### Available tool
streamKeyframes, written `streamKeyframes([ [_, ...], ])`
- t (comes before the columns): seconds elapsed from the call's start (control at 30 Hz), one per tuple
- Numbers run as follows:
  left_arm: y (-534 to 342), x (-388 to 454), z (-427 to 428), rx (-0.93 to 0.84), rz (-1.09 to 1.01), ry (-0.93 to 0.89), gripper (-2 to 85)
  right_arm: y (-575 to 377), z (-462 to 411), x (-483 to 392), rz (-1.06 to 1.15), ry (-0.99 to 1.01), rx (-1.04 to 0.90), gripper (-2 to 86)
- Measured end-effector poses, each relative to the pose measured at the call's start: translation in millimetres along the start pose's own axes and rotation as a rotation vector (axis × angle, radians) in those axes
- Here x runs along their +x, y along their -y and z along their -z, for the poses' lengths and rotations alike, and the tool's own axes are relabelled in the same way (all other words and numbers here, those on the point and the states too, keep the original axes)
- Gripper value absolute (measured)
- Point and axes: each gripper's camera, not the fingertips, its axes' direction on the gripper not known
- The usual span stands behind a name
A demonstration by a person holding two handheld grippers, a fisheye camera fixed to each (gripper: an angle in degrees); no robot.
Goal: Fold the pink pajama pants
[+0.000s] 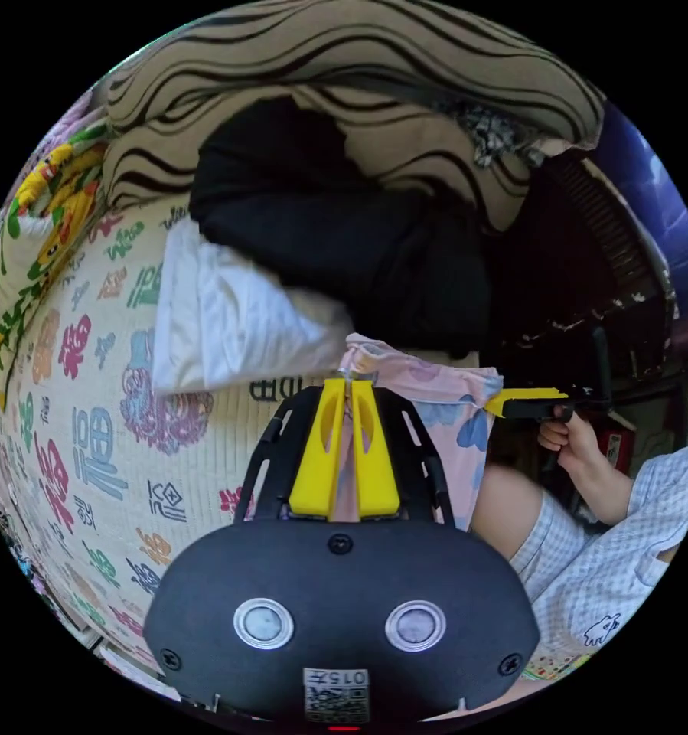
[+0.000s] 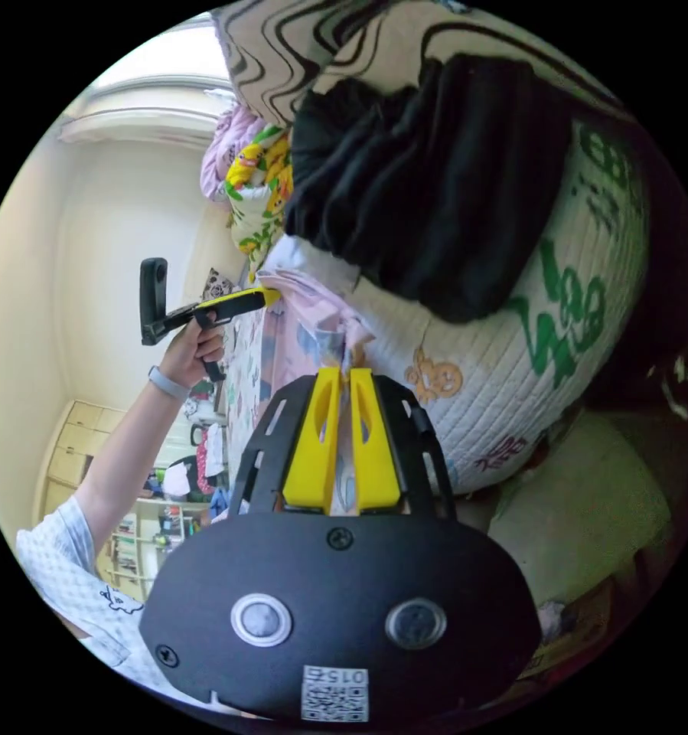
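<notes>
The pink pajama pants (image 1: 443, 406) with blue flower prints hang stretched between both grippers above the bed. My left gripper (image 1: 349, 380) is shut on one top corner of the pants; pink cloth runs down between its yellow jaws. In the left gripper view the right gripper (image 1: 490, 403) pinches the other corner, held by a hand (image 1: 567, 438). In the right gripper view my right gripper (image 2: 345, 373) is shut on the pants (image 2: 305, 337), and the left gripper (image 2: 267, 295) grips their far corner.
A quilted bedspread (image 1: 91, 429) with coloured characters covers the bed. On it lie a white folded garment (image 1: 221, 321) and a black garment (image 1: 336, 230). A wavy-striped pillow (image 1: 344, 53) lies behind. The person's checked clothing (image 1: 611, 551) is at the right.
</notes>
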Motion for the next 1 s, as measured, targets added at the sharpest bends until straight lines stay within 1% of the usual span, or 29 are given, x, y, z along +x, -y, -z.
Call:
streamKeyframes([
  [0.07, 15.0, 7.0, 37.1, 0.117, -0.028, -0.011, 0.4, 11.5, 9.9, -7.0, 0.055, -0.033, 0.115, 1.4],
  [0.2, 38.3, 19.8, 88.2, 0.196, -0.095, 0.063, 0.4, 30.1, 9.6, -30.7, 0.179, -0.074, 0.205, 1.5],
  [0.23, 40.0, 21.9, 108.4, 0.256, -0.105, 0.066, 0.4, 33.1, 12.8, -35.6, 0.175, -0.067, 0.180, 1.6],
  [0.27, 39.5, 21.6, 129.4, 0.314, -0.109, 0.047, 0.4, 31.6, 21.0, -42.5, 0.186, -0.119, 0.213, 1.7],
  [0.3, 38.6, 20.9, 139.5, 0.341, -0.109, 0.035, 0.4, 29.7, 24.9, -45.0, 0.184, -0.117, 0.224, 1.7],
  [0.33, 35.9, 18.7, 158.6, 0.382, -0.099, 0.022, 0.5, 24.3, 32.9, -49.4, 0.190, -0.045, 0.250, 1.7],
  [0.43, 20.2, 9.2, 193.7, 0.393, -0.095, 0.063, 0.5, 11.0, 39.9, -62.7, 0.233, -0.048, 0.238, 1.7],
  [0.5, 1.4, -3.5, 209.1, 0.407, -0.068, 0.050, 0.5, 0.7, 38.2, -63.7, 0.235, 0.002, 0.192, 1.7],
  [0.57, -30.9, -22.6, 227.2, 0.444, -0.011, -0.004, 0.5, -19.9, 35.7, -72.3, 0.274, 0.017, 0.149, 1.8],
  [0.7, -91.0, -43.3, 258.7, 0.511, 0.046, -0.054, 0.5, -53.7, 30.5, -99.3, 0.370, 0.010, 0.082, 1.6],
  [0.83, -179.3, -62.8, 310.8, 0.572, 0.090, -0.133, 0.6, -111.2, 19.7, -153.7, 0.587, -0.052, 0.020, 1.4],
  [0.97, -277.6, -70.6, 371.4, 0.617, 0.141, -0.151, 0.5, -187.5, -3.7, -211.6, 0.798, -0.032, -0.060, 1.4],
  [1.0, -292.0, -71.2, 380.0, 0.627, 0.151, -0.155, 0.5, -198.9, -8.0, -218.7, 0.821, -0.022, -0.072, 1.4],
])
